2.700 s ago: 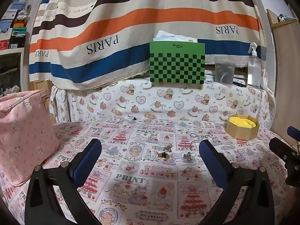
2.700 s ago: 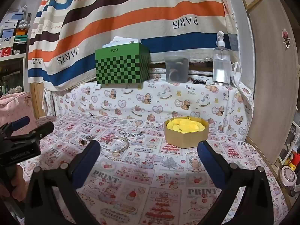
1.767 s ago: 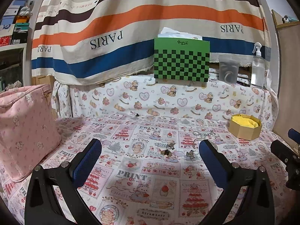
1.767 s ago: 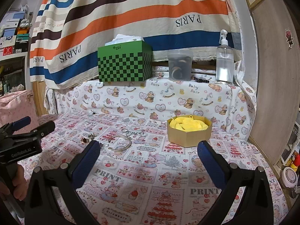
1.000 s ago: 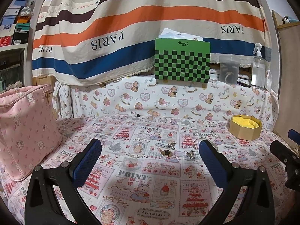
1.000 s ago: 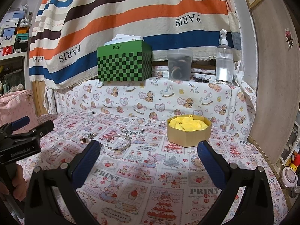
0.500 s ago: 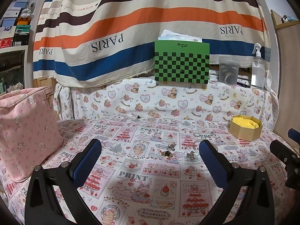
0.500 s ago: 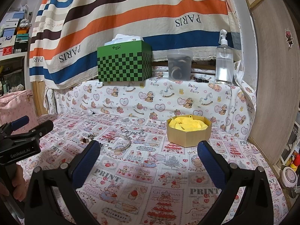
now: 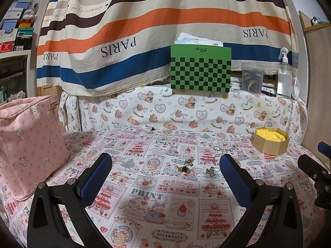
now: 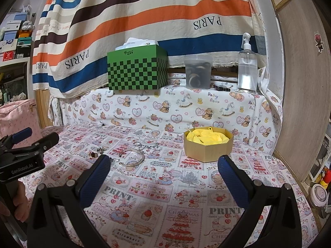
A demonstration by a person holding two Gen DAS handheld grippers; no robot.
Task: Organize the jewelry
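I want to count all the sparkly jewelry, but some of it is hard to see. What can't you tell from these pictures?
- Small jewelry pieces, left wrist view: too tiny to name or count.
- Silver bangle, right wrist view: partly behind the right gripper's finger.
- Gold box, both views: yellow cloth hides anything underneath.
- Pink bag: closed and cut off by the left edge.

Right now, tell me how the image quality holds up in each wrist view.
Left wrist view: strong fisheye bending at black corners, a soft shadow on the tablecloth between the open left gripper. Right wrist view: same bending, the bangle sharp, the open right gripper empty.
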